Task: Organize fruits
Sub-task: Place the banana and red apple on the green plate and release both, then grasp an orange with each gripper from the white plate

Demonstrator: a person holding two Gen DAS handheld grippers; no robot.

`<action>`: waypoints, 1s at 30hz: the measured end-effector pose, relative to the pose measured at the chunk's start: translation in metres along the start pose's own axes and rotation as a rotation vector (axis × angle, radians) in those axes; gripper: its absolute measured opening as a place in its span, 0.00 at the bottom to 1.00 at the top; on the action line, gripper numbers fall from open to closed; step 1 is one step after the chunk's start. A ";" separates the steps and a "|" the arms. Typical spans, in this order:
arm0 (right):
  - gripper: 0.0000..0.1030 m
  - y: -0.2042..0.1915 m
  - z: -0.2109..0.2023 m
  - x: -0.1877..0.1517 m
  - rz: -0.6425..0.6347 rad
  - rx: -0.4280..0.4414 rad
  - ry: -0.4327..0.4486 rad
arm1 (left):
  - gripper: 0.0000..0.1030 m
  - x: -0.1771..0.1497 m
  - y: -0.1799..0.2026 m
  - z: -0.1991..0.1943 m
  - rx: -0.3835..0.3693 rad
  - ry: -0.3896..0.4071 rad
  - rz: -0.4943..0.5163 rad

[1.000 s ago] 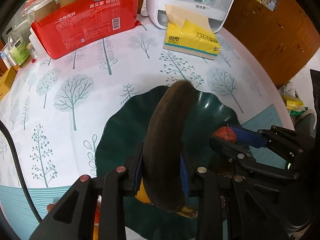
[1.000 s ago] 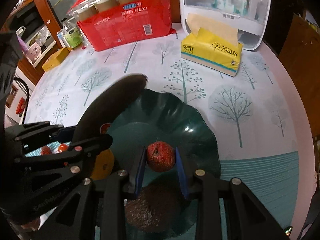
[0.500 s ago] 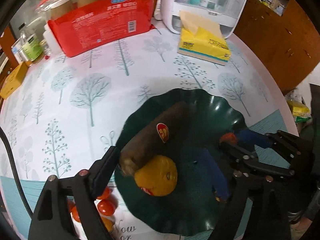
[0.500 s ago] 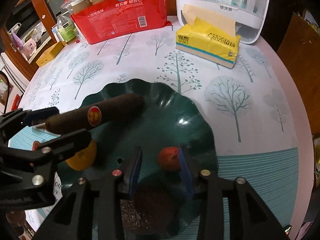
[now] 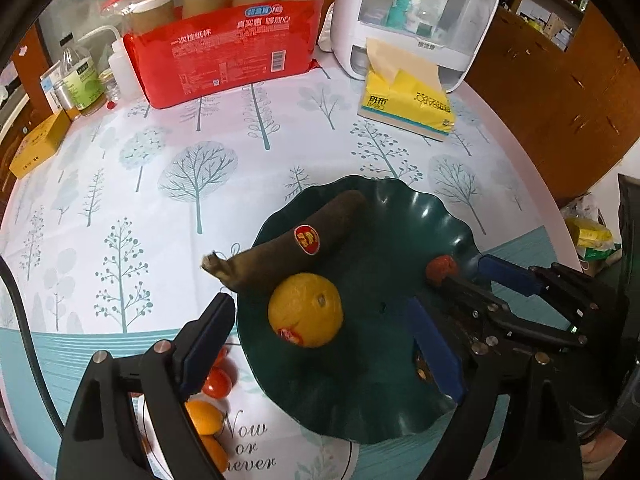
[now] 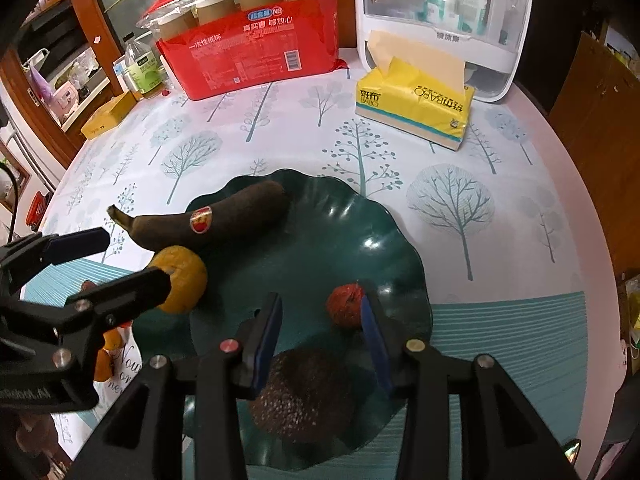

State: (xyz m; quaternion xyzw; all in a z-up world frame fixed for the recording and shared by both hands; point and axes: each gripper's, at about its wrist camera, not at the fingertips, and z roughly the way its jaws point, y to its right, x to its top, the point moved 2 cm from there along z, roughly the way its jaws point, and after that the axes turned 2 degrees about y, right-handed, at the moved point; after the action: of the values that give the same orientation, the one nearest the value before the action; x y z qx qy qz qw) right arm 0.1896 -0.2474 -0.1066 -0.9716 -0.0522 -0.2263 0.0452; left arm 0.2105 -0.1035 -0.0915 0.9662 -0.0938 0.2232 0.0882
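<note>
A dark green wavy plate (image 5: 424, 216) (image 6: 392, 240) holds a blackened banana (image 5: 296, 240) (image 6: 216, 220), an orange (image 5: 306, 310) (image 6: 182, 278), a small red fruit (image 5: 440, 268) (image 6: 346, 306) and a dark brown rough fruit (image 6: 304, 394). My left gripper (image 5: 320, 340) is open and empty, its jaws astride the orange. My right gripper (image 6: 320, 334) is open; the red fruit lies on the plate against its right finger (image 6: 374, 340). Each gripper shows in the other's view.
Small tomatoes and oranges (image 5: 212, 392) lie on a printed mat left of the plate. At the back stand a yellow tissue pack (image 5: 408, 100), a red pack of paper cups (image 5: 232, 44), a white dispenser (image 5: 416, 12) and bottles (image 5: 80, 80). The round table's edge curves on the right.
My left gripper opened and drew back, leaving the banana on the plate. My right gripper opened wide and let go of the red fruit, which now rests on the plate.
</note>
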 end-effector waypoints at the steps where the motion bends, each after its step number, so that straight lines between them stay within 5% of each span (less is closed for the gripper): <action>1: 0.41 -0.001 -0.003 -0.001 0.001 -0.001 0.004 | 0.85 -0.001 0.001 -0.003 0.004 0.004 0.000; 19: 0.40 -0.035 -0.064 -0.041 0.021 -0.020 0.034 | 0.85 -0.049 -0.007 -0.096 0.025 0.086 0.067; 30: 0.41 -0.089 -0.114 -0.042 0.023 -0.028 0.112 | 0.85 -0.071 -0.068 -0.163 0.052 0.190 0.029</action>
State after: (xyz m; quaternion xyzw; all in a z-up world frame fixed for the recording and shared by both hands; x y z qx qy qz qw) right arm 0.0912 -0.1756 -0.0175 -0.9585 -0.0354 -0.2804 0.0369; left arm 0.0955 0.0070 0.0124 0.9412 -0.0933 0.3175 0.0682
